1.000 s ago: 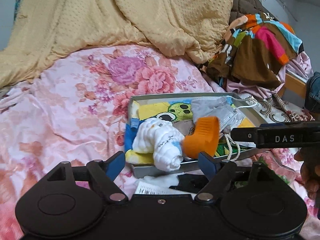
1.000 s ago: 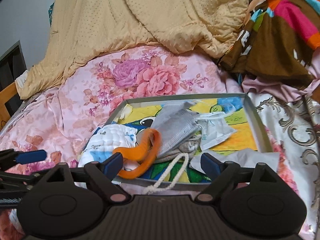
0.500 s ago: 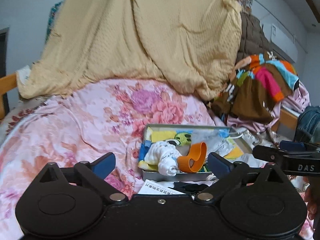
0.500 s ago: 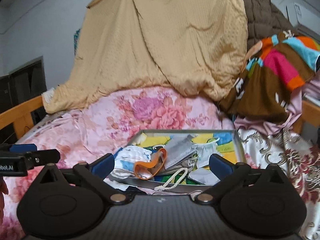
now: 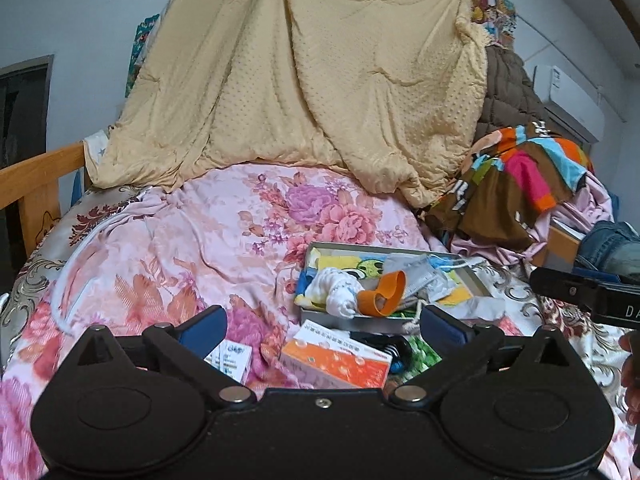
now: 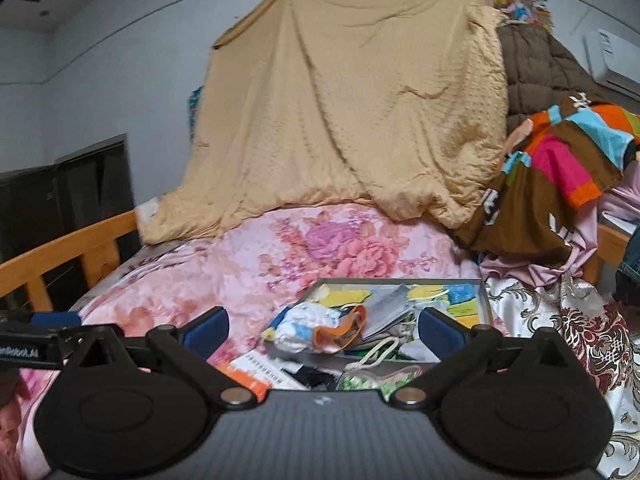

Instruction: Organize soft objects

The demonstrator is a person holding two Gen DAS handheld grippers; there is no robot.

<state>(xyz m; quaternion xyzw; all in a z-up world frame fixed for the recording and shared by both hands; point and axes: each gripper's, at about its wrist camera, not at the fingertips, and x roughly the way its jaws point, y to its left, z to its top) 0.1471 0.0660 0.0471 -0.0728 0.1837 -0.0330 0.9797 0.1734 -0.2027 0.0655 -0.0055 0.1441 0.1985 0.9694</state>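
A shallow metal tray (image 5: 474, 280) with a cartoon-print floor lies on the floral bedspread (image 5: 180, 248). In it are a white knitted cloth (image 5: 336, 292), an orange band (image 5: 382, 298), a grey face mask (image 5: 416, 276) and a pale cord (image 5: 414, 316). My left gripper (image 5: 322, 326) hangs open and empty, well short of the tray. The right gripper (image 6: 322, 326) is also open and empty, facing the same tray (image 6: 400, 280), white cloth (image 6: 304, 324), orange band (image 6: 340, 330) and mask (image 6: 388, 312) from a distance.
An orange-and-white box (image 5: 340, 360), a printed card (image 5: 232, 358) and a black item (image 5: 384, 344) lie in front of the tray. A tan quilt (image 5: 320, 80) hangs behind. Colourful clothes (image 5: 520, 184) pile up at the right, and a wooden bed rail (image 5: 36, 184) is at the left.
Both grippers have drawn back and upward from the tray, which now looks smaller and farther. Their jaws have widened. The orange-and-white box has come into view.
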